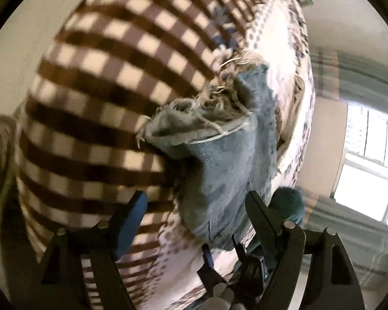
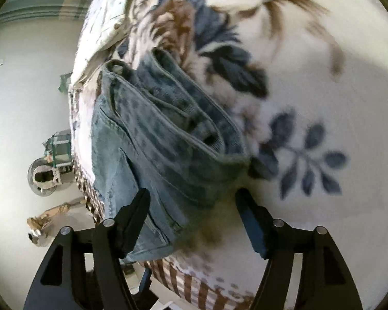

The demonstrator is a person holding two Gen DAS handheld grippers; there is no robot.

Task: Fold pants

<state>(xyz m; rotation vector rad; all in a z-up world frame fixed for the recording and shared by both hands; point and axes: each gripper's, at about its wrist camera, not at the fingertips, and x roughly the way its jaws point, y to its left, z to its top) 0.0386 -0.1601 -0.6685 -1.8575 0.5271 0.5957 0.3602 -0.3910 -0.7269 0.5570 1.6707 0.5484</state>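
Note:
A pair of light blue denim pants lies folded into a narrow stack on a patterned blanket. The left wrist view shows the frayed leg hems (image 1: 194,124) and the pants (image 1: 227,165) running back toward my left gripper (image 1: 196,201), which is open, its fingers astride the cloth. The right wrist view shows the waistband end of the pants (image 2: 168,134) in several stacked layers. My right gripper (image 2: 192,201) is open just short of that end, and holds nothing. The right gripper also shows low in the left wrist view (image 1: 235,255).
The blanket has a brown checked border (image 1: 103,82) and a blue and brown flower print (image 2: 310,90). The bed edge drops to a pale floor (image 2: 25,98) with a small trolley (image 2: 51,160) and scraps on it. A bright window (image 1: 370,160) is at the right.

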